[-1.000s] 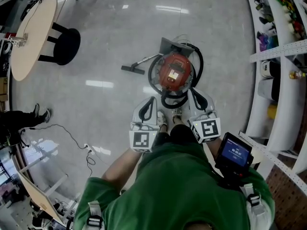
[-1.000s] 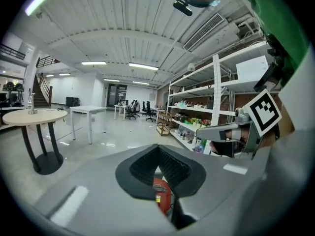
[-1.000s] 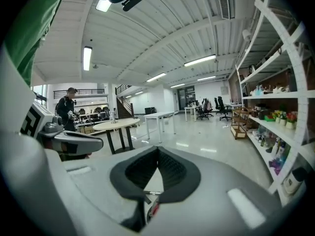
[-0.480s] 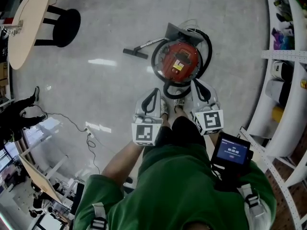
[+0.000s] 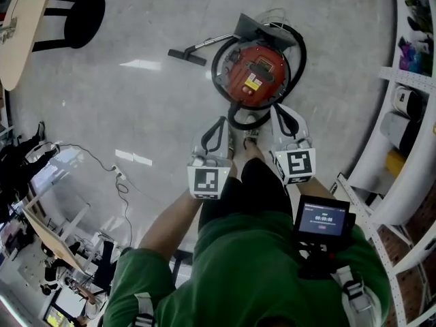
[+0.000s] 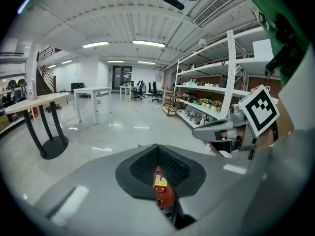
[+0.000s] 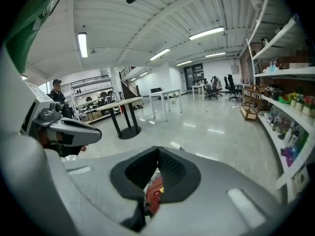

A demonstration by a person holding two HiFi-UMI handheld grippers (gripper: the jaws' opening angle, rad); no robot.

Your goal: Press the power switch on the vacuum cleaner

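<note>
The left gripper and right gripper are hovering near the vacuum, seen whole only from above. Their own views are showing jaws together, empty, framing just a red sliver.

No legible text; vacuum cleaner label, screen too small.

I hold my left gripper and right gripper side by side ahead of me, pointing down and forward, left forearm bare, both jaw pairs closed together.
</note>
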